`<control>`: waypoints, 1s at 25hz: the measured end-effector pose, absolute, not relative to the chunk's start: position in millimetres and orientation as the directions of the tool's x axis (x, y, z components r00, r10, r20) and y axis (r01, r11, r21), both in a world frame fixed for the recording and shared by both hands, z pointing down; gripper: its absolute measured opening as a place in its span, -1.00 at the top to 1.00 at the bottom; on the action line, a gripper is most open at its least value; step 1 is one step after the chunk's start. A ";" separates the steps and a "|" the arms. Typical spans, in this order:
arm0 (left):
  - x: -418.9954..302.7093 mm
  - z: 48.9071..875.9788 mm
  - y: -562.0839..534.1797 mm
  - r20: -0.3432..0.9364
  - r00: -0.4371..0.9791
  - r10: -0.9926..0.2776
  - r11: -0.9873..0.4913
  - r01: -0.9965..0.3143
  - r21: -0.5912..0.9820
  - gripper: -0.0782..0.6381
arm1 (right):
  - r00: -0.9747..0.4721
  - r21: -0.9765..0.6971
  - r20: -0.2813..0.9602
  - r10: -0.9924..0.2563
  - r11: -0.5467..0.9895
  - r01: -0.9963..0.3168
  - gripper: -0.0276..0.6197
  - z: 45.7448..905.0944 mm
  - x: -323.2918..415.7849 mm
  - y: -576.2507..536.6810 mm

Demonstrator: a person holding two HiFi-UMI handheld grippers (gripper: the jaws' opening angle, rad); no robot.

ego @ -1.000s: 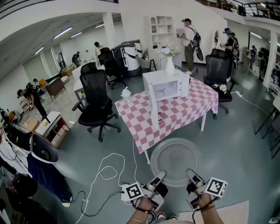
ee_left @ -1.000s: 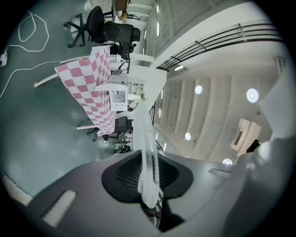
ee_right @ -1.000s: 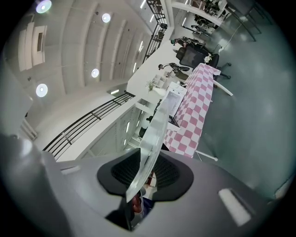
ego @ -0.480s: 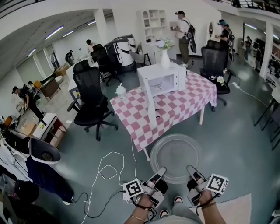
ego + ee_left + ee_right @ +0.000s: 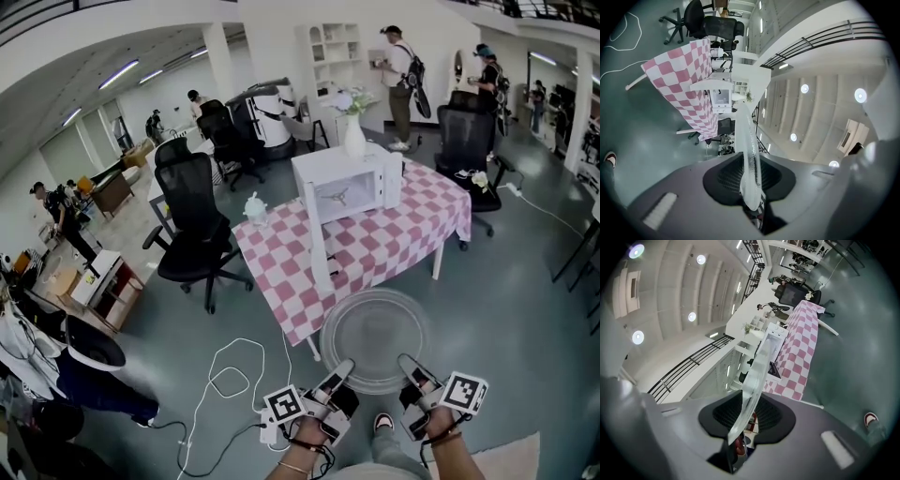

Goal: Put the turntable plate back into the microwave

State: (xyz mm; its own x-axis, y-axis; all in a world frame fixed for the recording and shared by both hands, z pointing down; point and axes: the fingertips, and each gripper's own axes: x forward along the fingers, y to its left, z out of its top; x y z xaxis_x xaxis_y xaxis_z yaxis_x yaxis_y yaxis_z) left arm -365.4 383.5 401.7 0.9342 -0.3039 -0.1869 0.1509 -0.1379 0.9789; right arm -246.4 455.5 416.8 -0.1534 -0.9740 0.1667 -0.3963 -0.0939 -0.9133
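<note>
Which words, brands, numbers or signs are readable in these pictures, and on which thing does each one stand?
No readable words or numbers in any view.
Left marker cube and right marker cube: square black-and-white patterns, no letters.
Microwave: any label is too small to read.
Turntable plate: clear glass, no print seen.

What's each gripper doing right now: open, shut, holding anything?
Left gripper: shut on the near rim of the glass plate.
Right gripper: shut on the same plate's near rim.

The turntable plate nearer the checkered table.
</note>
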 end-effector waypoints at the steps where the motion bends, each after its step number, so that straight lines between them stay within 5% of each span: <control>1: -357.4 401.1 376.6 -0.190 0.932 -0.309 -0.140 0.153 0.978 0.65 | -0.158 -0.914 0.168 -0.973 -0.093 -0.395 0.64 416.5 -238.1 448.2; 25: -185.3 398.5 261.4 -0.194 0.902 -0.387 -0.135 0.152 0.979 0.64 | -0.242 -0.913 0.170 -0.955 -0.061 -0.402 0.65 408.3 -60.8 322.8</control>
State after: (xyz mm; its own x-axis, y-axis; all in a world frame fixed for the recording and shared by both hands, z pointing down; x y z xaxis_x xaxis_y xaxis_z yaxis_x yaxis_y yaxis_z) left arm -185.3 261.4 398.5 0.9016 -0.3867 -0.1937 0.1523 -0.1354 0.9790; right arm -60.8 322.8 408.3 -0.2420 -0.9552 0.1704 -0.4024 -0.0610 -0.9134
